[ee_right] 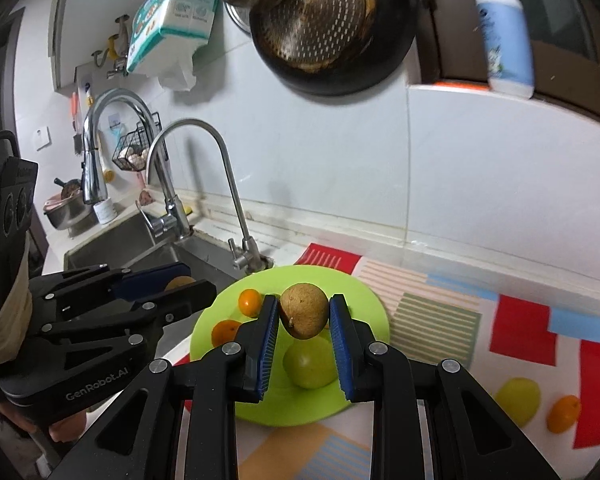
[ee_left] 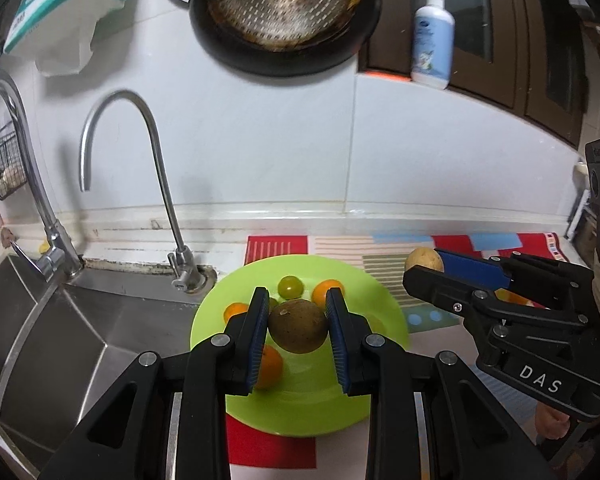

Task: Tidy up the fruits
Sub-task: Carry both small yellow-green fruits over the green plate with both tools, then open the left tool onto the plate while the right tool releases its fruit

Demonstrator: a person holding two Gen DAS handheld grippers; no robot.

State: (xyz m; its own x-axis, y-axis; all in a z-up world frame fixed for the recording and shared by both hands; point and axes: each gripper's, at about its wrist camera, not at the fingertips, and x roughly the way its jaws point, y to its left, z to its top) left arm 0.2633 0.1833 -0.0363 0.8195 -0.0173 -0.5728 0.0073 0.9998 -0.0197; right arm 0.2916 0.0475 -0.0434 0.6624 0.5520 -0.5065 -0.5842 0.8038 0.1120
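Note:
My left gripper [ee_left: 298, 297] is shut on a brown round fruit [ee_left: 298, 326] and holds it above the lime-green plate [ee_left: 300, 412]. On that plate lie small oranges [ee_left: 330, 290] and a green grape [ee_left: 291, 286]. Over the same plate [ee_right: 292, 408], my right gripper [ee_right: 304, 304] is shut on a second brown fruit [ee_right: 304, 310], above a green fruit [ee_right: 310, 362] and two oranges [ee_right: 249, 302]. Each view shows the other gripper from the side: the right one [ee_left: 418, 268] with its tan fruit [ee_left: 422, 258], the left one [ee_right: 198, 280] over the sink edge.
A steel sink [ee_left: 60, 340] with two faucets [ee_left: 156, 152] lies left of the plate. The plate sits on a patterned mat [ee_right: 520, 332], where a green fruit [ee_right: 516, 400] and an orange [ee_right: 564, 414] lie loose. A pan [ee_left: 284, 12] hangs on the wall above.

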